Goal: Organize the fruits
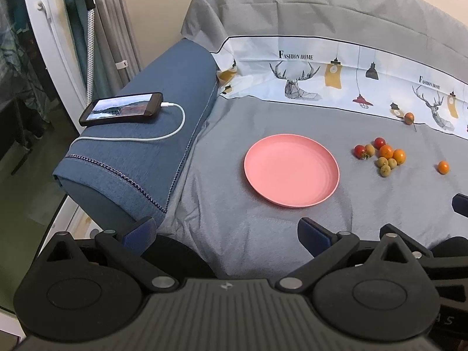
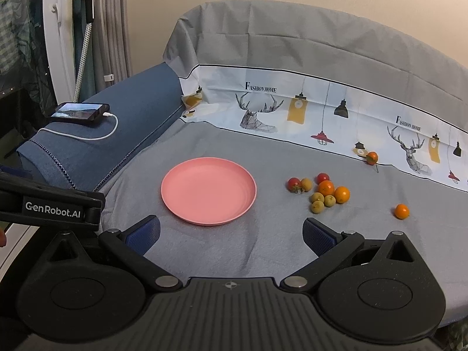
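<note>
Both tongs stand wide and hold nothing. Ahead of the right tongs (image 2: 231,232), the empty pink plate (image 2: 208,190) lies on the grey cloth (image 2: 263,248), and the cluster of small fruits (image 2: 321,193) sits ahead to the right, well apart from the fingertips, with one lone orange fruit (image 2: 401,211) farther right. Only the right view shows the left tool's "GenRobot.AI" label (image 2: 52,206). From the left tongs (image 1: 226,232), the plate lies ahead and slightly right, and the phone (image 1: 121,108) on the blue armrest (image 1: 152,152) shows large.
</note>
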Demonstrator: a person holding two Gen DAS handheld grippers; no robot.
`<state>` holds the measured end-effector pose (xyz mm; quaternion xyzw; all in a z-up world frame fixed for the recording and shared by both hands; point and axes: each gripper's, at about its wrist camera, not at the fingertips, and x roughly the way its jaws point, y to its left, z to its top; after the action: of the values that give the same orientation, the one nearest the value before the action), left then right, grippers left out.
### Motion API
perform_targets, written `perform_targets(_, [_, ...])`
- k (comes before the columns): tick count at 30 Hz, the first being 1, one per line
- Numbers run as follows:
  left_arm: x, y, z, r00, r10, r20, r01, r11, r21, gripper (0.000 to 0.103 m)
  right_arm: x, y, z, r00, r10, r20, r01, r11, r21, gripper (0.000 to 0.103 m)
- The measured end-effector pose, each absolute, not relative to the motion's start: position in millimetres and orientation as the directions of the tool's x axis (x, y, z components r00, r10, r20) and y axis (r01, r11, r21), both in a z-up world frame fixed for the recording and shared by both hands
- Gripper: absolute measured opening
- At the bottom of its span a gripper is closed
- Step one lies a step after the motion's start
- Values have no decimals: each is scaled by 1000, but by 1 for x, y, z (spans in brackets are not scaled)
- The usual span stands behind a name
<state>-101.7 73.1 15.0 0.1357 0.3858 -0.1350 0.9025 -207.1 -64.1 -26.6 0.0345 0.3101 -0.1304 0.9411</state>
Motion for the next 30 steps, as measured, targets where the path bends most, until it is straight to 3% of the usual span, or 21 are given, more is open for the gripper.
perform_targets(30, [-100, 76, 12, 658, -129, -742, 347, 926, 146, 103, -209, -65, -29, 769, -226, -598, 272, 962, -13, 102])
